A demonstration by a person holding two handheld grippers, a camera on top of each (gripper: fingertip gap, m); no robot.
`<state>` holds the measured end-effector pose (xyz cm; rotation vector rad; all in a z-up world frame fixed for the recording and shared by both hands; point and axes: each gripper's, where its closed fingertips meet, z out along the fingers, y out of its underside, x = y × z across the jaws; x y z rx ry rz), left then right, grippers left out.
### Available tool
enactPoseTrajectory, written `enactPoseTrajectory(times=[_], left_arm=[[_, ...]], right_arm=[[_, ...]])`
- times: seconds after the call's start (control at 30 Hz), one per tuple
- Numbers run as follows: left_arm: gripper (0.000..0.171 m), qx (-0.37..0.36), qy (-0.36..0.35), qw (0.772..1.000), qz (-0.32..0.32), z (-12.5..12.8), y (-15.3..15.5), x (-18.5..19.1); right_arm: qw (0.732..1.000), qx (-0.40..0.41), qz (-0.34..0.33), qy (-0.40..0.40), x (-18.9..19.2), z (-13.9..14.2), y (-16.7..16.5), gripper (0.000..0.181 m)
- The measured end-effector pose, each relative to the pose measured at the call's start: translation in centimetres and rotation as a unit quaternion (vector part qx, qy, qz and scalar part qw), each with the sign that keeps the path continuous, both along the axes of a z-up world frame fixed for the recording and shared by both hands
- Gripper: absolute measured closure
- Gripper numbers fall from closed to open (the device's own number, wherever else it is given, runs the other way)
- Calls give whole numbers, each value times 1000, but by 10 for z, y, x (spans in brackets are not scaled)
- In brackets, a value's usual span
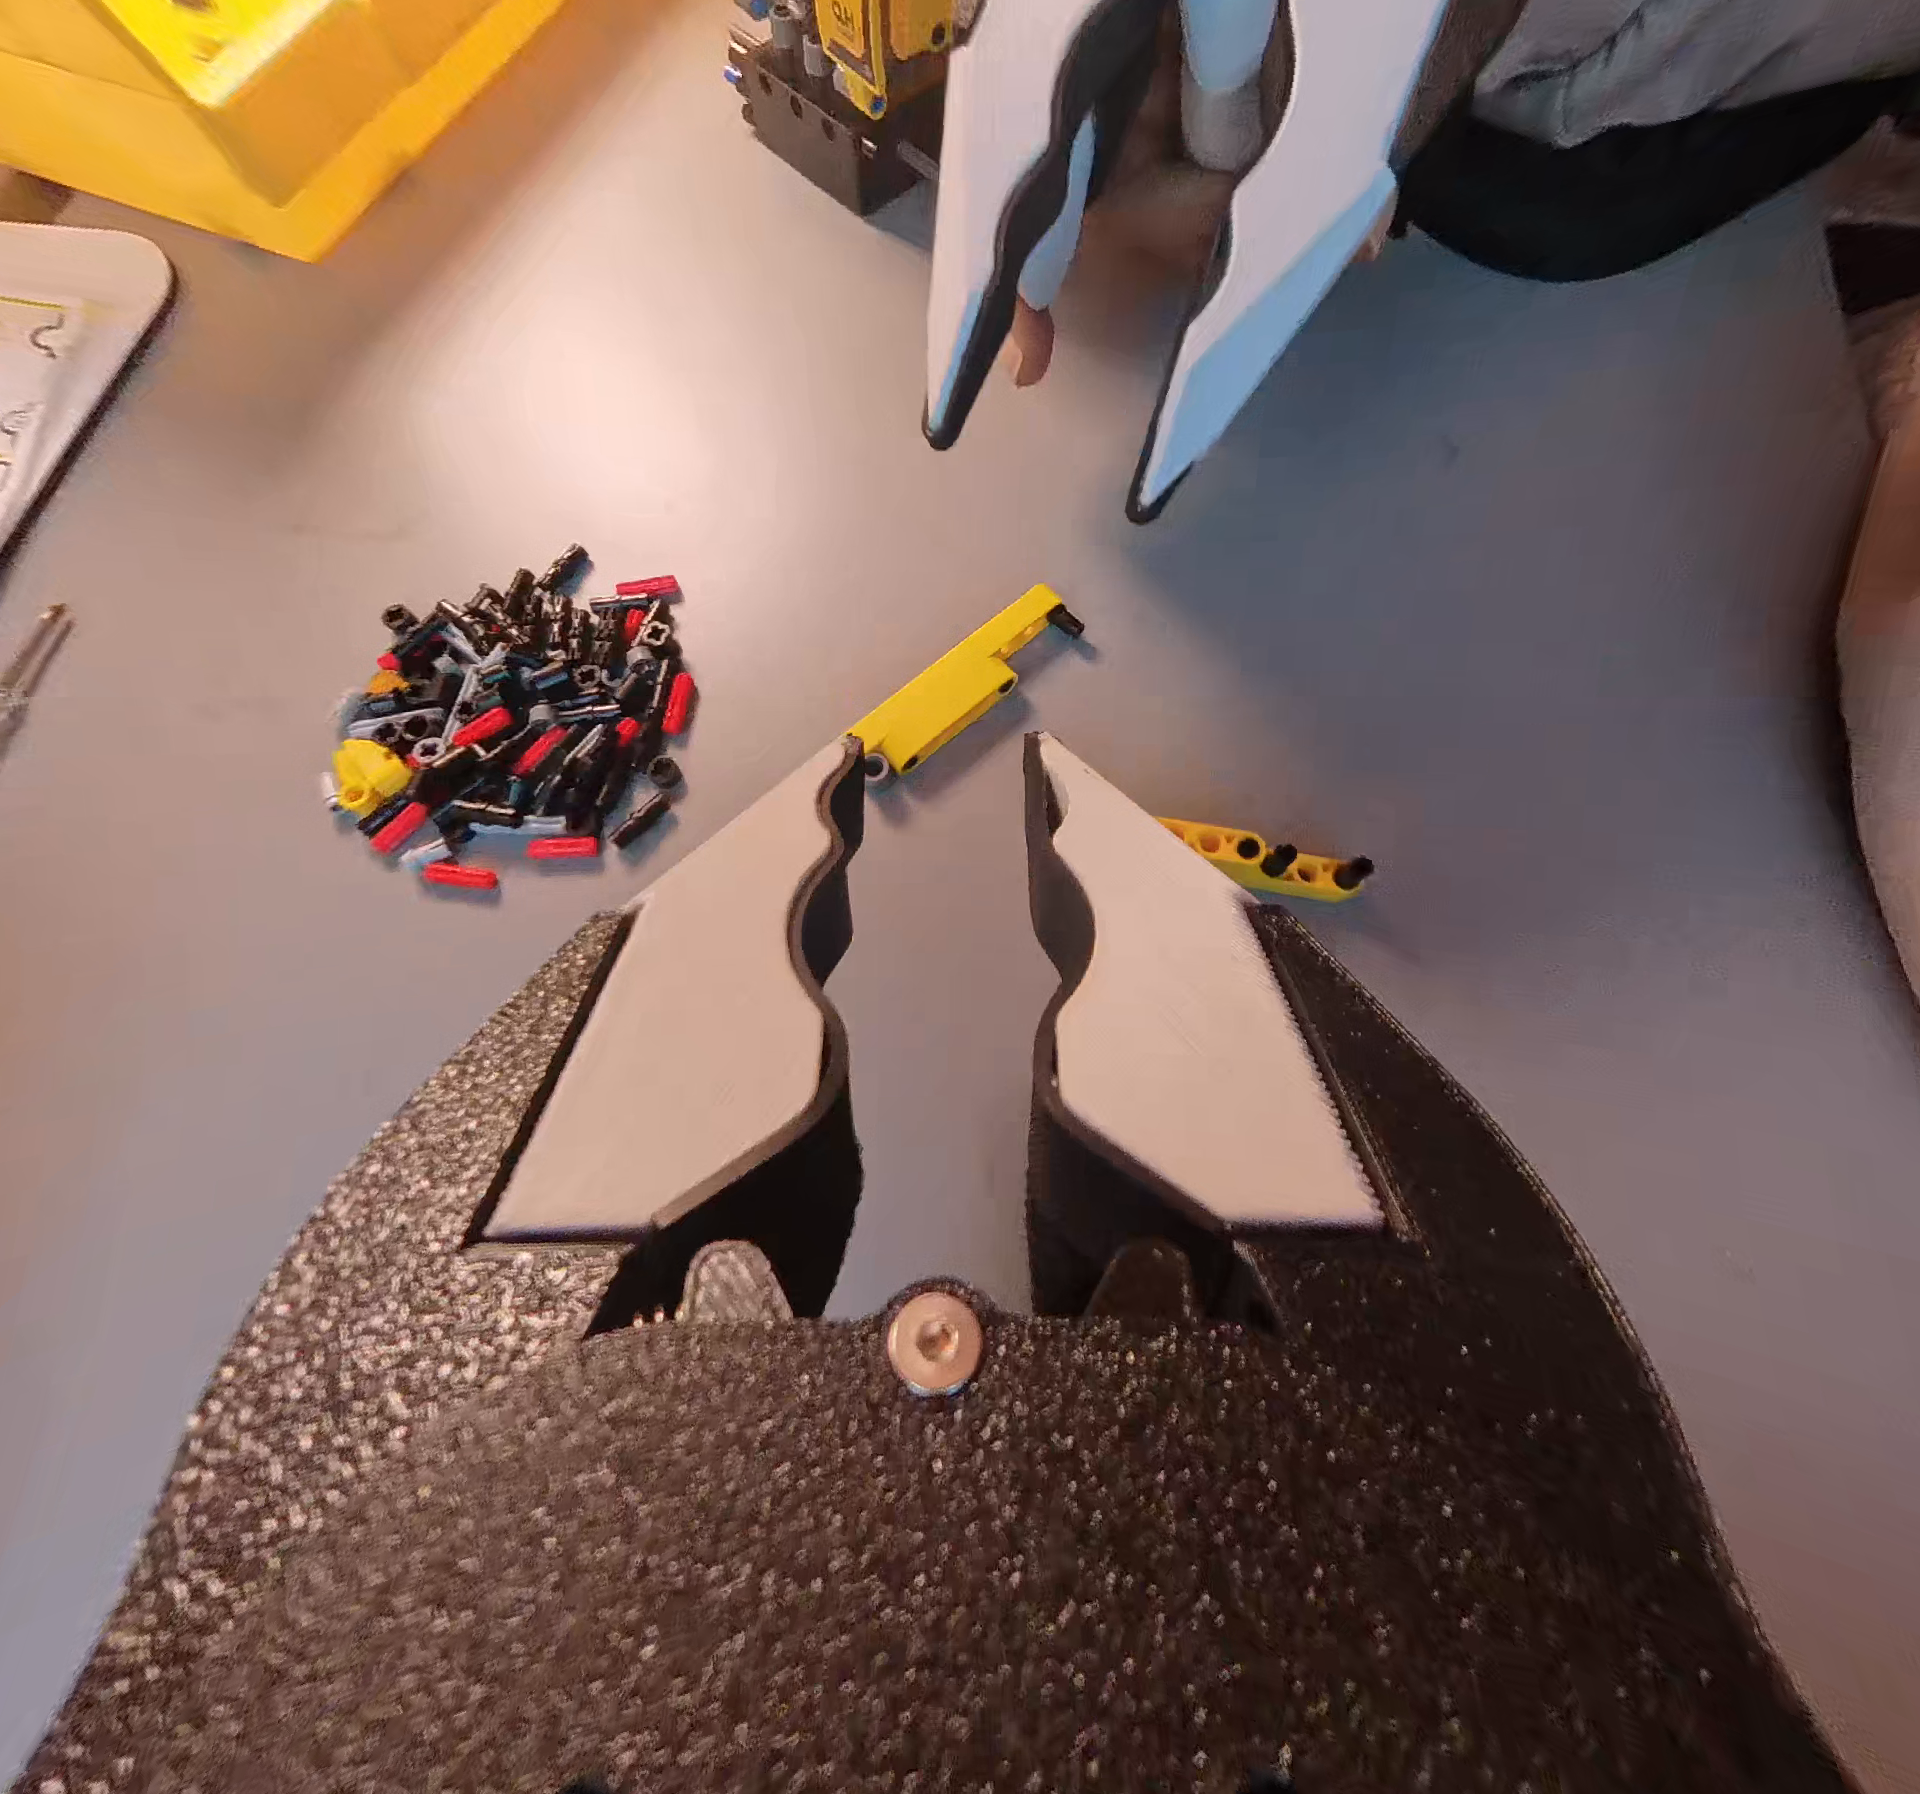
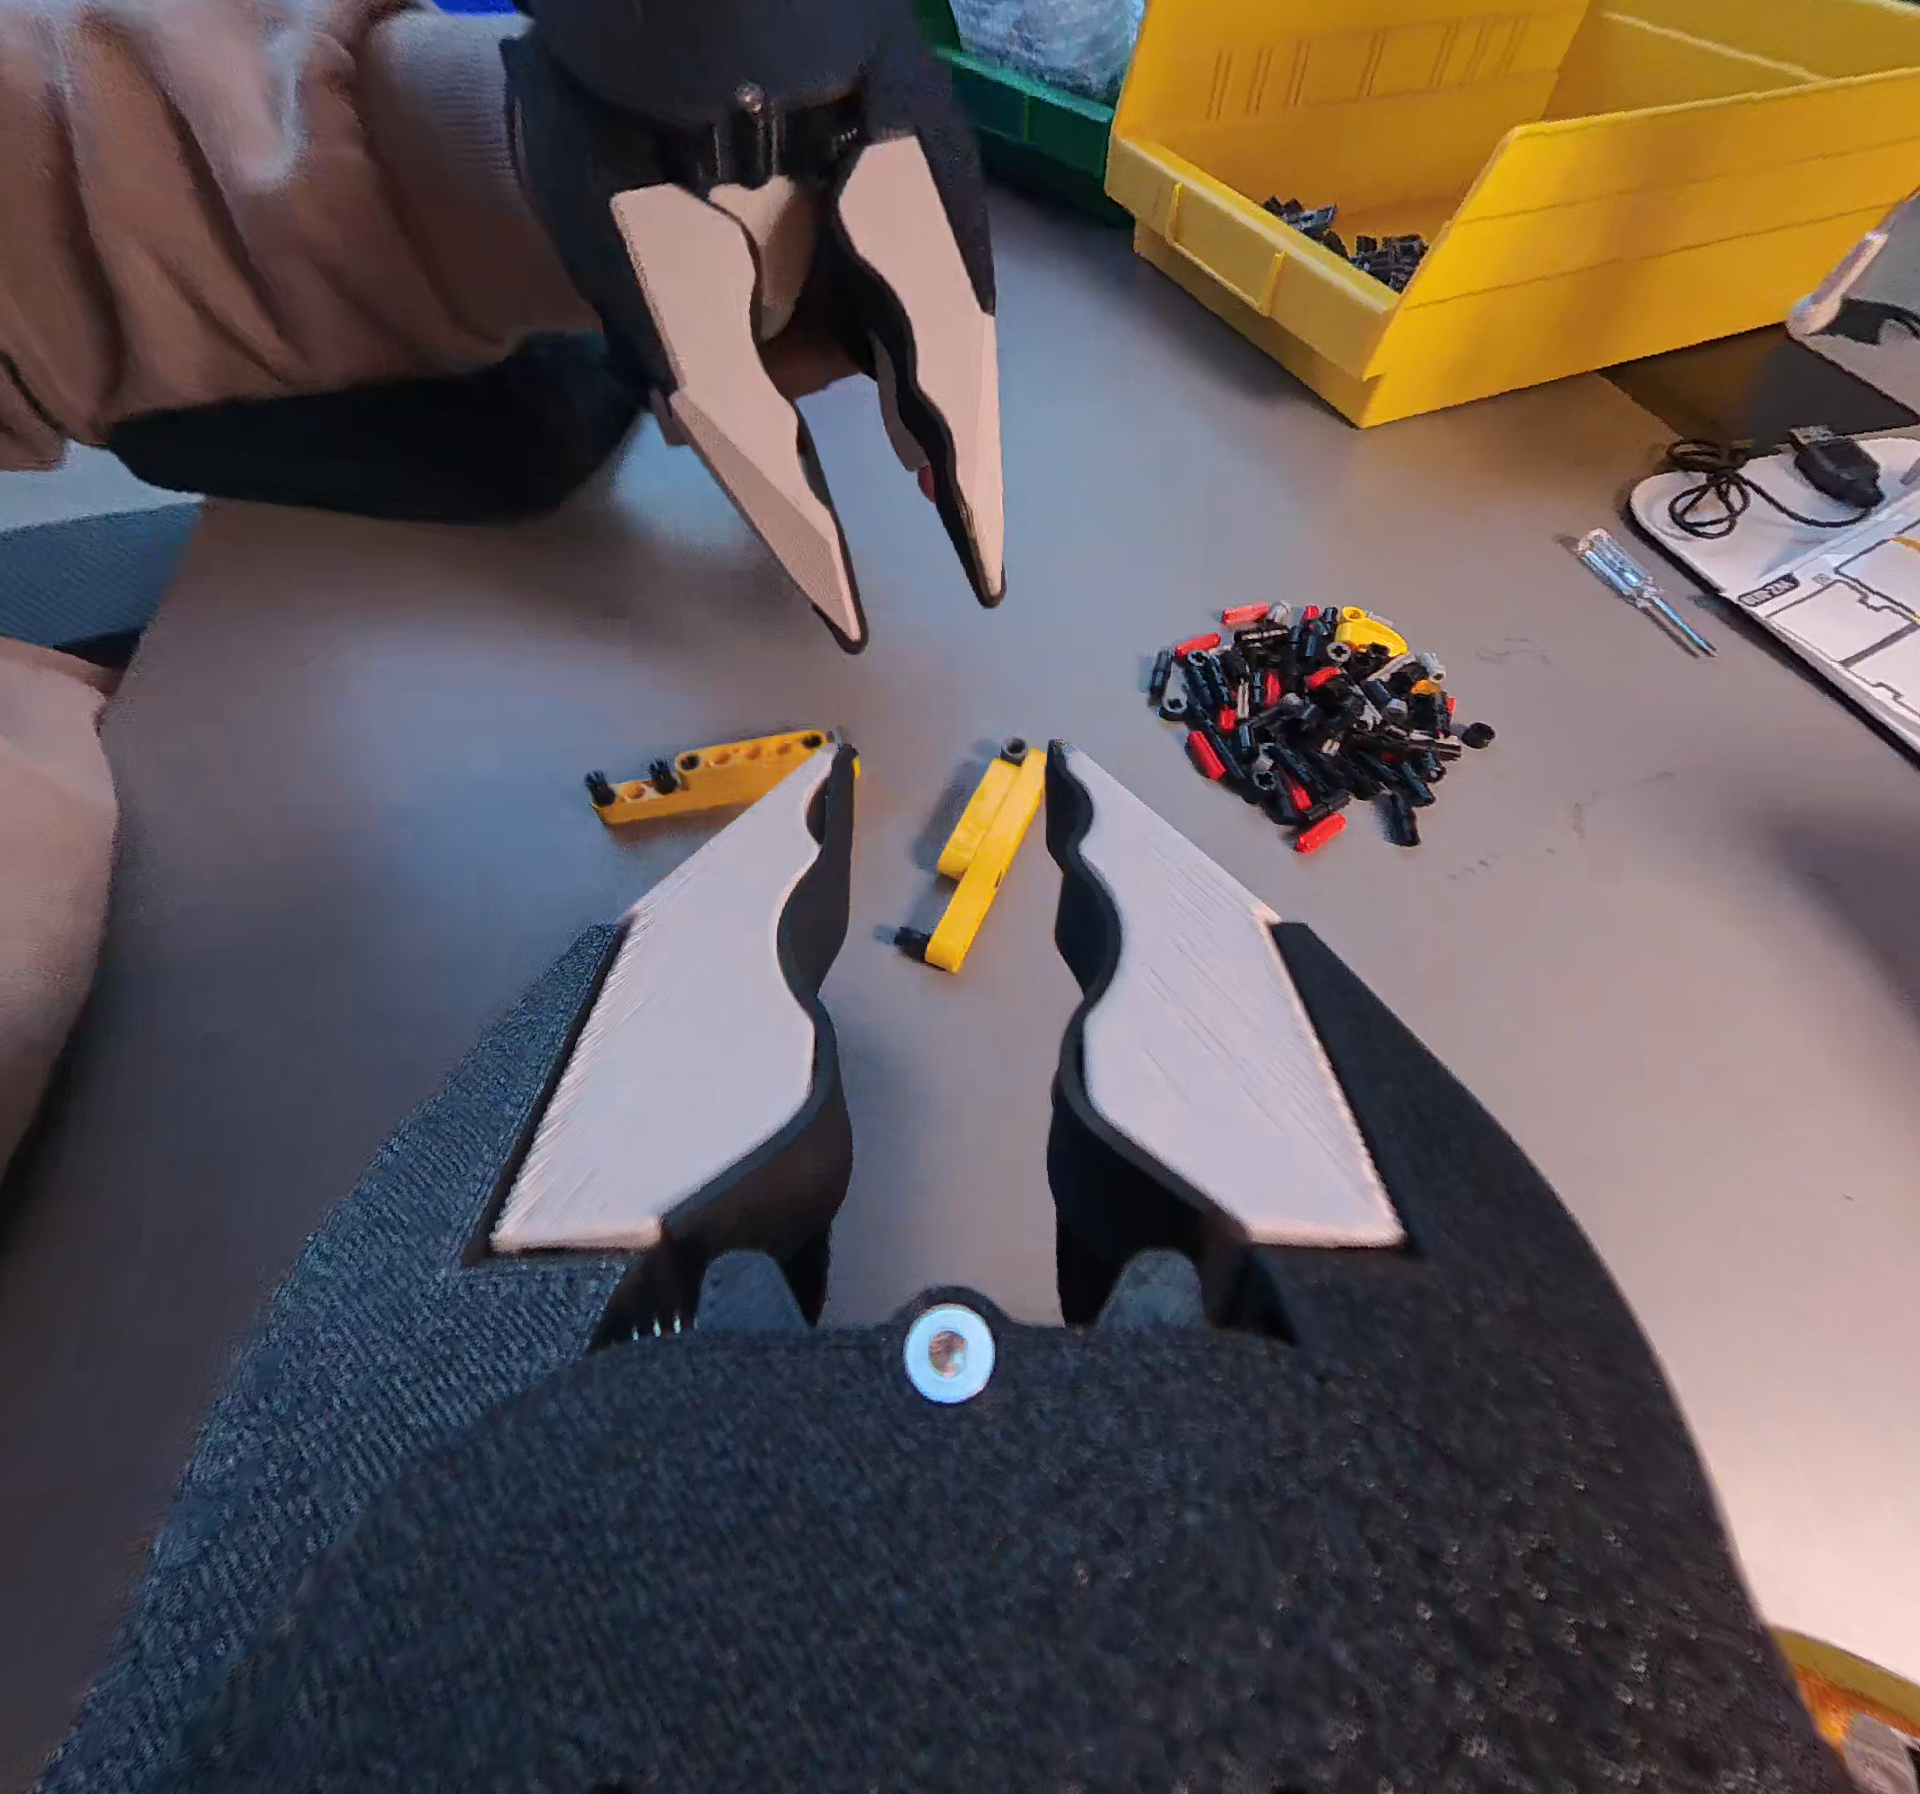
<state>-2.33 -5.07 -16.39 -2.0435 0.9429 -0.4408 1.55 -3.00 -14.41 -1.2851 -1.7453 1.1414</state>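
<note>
While both claws hover over grey table (image 2: 1558, 1069), nothing is gripped. Right gripper (image 2: 951, 752): jaws spread, yellow two-beam assembly (image 2: 987, 856) seen lying between fingers. Left gripper (image 1: 945, 747): jaws spread, one tip just beside same assembly (image 1: 961, 679). Second yellow beam (image 2: 712, 776), holed, two black pins fitted, lies apart. One pile of small pins (image 2: 1320, 716) is set farther off. Bare tabletop is left between the two grippers. Two yellow bins (image 2: 1507, 186), one green bin (image 2: 1029, 123) are ranged along far edge.

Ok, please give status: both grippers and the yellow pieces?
Left gripper open, empty. Right gripper open, straddling joined yellow beams. Second yellow beam apart. Parts pile off aside.
</note>
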Motion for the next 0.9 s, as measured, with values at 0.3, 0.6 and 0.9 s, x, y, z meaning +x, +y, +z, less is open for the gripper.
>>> enactPoseTrajectory(times=[0.3, 0.6, 0.9], left_arm=[[147, 19, 10, 999, 40, -20, 11, -10], [156, 69, 1, 994, 84, -6, 17, -22], [147, 109, -144, 975, 131, 36, 23, -29]], right_arm=[[982, 69, -27, -172, 0, -56, 4, 135], [976, 82, -31, -202, -5, -61, 0, 173], [991, 104, -79, -26, -15, -13, 24, 174]])
